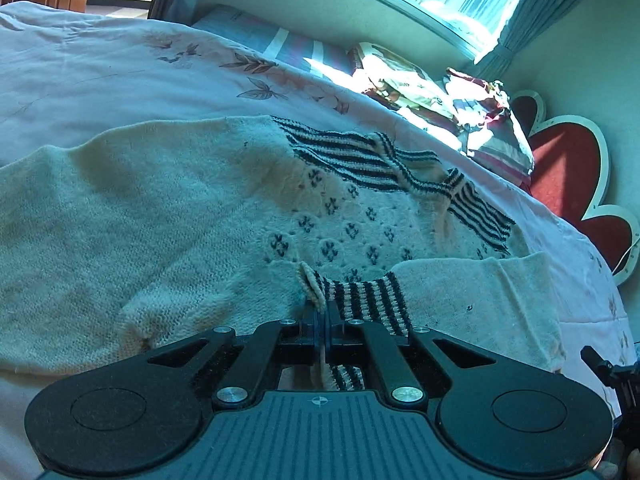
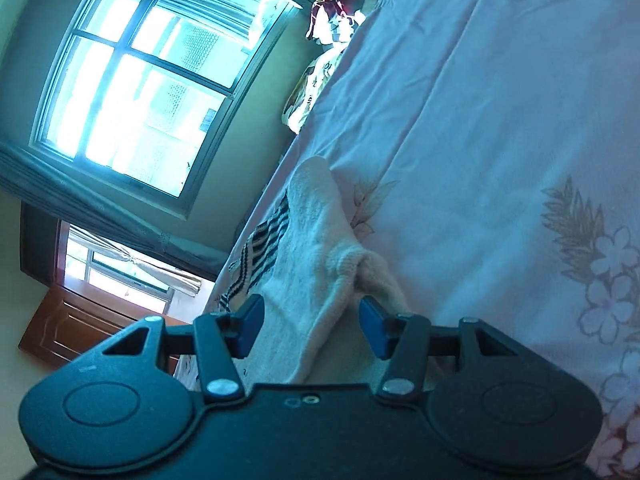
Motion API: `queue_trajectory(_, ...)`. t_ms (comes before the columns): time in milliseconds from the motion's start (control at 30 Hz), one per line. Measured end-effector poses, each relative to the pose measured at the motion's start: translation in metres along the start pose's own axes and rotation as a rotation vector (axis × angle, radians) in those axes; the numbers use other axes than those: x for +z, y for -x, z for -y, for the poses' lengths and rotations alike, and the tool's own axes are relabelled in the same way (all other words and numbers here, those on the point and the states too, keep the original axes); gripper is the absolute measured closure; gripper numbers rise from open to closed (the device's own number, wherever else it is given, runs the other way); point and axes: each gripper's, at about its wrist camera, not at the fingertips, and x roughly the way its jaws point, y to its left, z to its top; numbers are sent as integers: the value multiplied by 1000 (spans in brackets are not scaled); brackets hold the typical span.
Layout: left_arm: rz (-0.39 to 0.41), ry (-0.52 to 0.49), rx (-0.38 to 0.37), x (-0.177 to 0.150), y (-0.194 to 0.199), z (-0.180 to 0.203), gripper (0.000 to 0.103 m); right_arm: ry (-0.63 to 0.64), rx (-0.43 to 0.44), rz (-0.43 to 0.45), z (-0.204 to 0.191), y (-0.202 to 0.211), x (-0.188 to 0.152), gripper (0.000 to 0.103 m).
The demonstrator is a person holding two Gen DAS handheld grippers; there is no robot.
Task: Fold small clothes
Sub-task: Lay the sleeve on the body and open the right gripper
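Bedroom scene: pale pink floral bedspread (image 1: pixel 120 68) carrying a cream knitted sweater with navy stripes (image 1: pixel 160 208).

Sweater lies spread flat across the bedspread, striped collar toward the red heart-shaped headboard (image 1: pixel 568 168), one sleeve folded inward over the body. Left gripper (image 1: pixel 320 312): jaws closed, pinching the striped cuff (image 1: pixel 368 296) of that folded sleeve near the lower edge of the garment. Right gripper (image 2: pixel 312 320): jaws spread apart, straddling a raised cream fold (image 2: pixel 316 240) of the knit without clamping it; blue pads (image 2: pixel 252 324) stand clear on either side. Patterned pillows (image 1: pixel 420 84) sit at the head of the bed beneath a curtained window (image 2: pixel 132 84). Wooden cabinet (image 2: pixel 72 328) stands beside the bed.
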Motion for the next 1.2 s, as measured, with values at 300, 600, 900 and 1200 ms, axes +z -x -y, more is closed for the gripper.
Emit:
queue_trajectory(300,-2,-13,10,-3,-4,2,101,197,-59,-39,-19,4,15,62)
queue_trajectory(600,15,-20,24,-6,-3,4,101,362,-30,-170,-10,-46,53,66)
queue_trajectory(900,83,-183,156,-13,0,27,101,495,-134,-139,-25,-45,40,95)
queue_trajectory(1200,226,-190,263,-13,33,27,48,515,-114,-34,-30,-13,52,90)
